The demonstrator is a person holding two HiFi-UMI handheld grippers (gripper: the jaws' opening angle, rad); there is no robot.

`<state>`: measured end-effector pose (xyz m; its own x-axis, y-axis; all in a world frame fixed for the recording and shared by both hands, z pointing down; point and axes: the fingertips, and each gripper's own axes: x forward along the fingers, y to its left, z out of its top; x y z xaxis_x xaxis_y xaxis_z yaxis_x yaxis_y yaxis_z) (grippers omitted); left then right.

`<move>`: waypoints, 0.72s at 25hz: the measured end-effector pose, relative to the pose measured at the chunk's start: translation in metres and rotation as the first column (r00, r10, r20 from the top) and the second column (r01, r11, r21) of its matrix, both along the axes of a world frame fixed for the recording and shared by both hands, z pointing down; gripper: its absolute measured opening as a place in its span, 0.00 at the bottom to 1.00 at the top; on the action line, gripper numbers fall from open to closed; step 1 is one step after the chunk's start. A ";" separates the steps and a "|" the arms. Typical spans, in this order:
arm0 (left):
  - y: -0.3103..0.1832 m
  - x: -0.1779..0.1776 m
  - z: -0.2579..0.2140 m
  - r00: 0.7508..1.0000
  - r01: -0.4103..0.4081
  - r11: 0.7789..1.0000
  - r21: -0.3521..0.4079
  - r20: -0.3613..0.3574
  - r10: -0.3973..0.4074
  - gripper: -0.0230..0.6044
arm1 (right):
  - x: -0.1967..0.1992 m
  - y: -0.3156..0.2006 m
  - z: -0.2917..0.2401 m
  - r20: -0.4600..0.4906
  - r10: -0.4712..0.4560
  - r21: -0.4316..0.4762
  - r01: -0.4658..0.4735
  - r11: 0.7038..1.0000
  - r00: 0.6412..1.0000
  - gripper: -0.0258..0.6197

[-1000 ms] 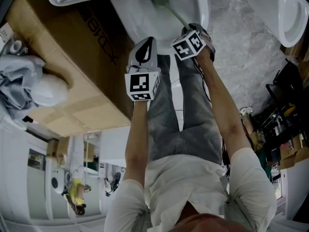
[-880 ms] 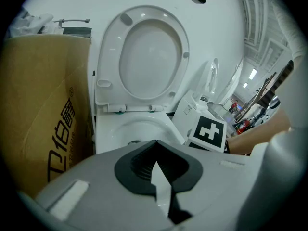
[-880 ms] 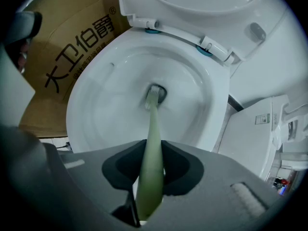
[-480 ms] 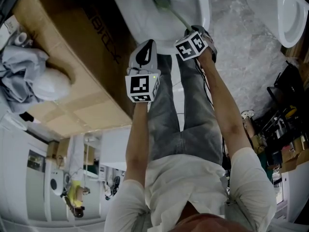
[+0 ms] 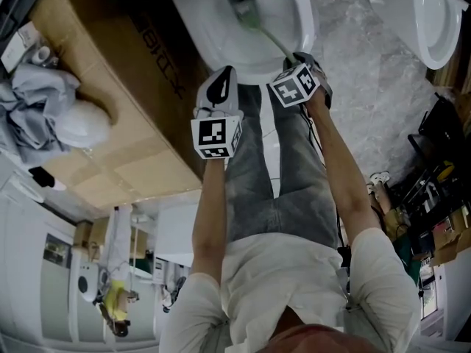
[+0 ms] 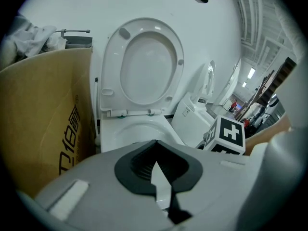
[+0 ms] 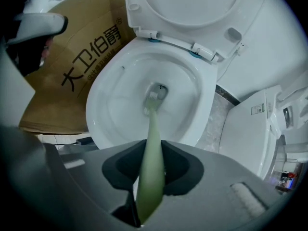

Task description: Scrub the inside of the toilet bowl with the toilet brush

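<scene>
**Right gripper view: brush head down at the outlet of the bowl**

I have the right claw clamped on the pale green handle of the toilet brush. The grip is near the handle's upper end, so the bristles reach the bottom of the toilet bowl. They sit at the outlet, touching the porcelain as far as I can judge. The seat stands raised, leaving the bowl open. The left claw hangs empty near the rim, closed to a sliver and out of the stroke's way. A cardboard box crowds the toilet's side.

2 toilets, 1 brush, 1 cardboard box, 2 tools.
</scene>
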<state>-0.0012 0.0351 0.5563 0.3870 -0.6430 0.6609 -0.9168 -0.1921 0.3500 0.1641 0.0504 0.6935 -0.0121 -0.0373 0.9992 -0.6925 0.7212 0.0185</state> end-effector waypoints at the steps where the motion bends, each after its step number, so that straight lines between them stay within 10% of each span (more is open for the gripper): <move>1: -0.001 0.000 -0.002 1.000 -0.001 1.000 0.005 -0.001 0.001 0.06 | 0.000 0.000 -0.005 0.012 0.010 0.007 -0.010 1.000 1.000 0.18; 18: -0.022 -0.003 -0.079 1.000 -0.028 0.995 0.094 -0.009 0.029 0.06 | 0.002 -0.019 -0.145 0.227 0.091 0.139 -0.125 0.982 0.970 0.18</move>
<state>-0.0043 0.0128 0.4770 0.4129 -0.6902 0.5943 -0.9068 -0.2507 0.3389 0.1659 0.0309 0.5488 -0.2173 -0.2008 0.9552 -0.7655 0.6423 -0.0391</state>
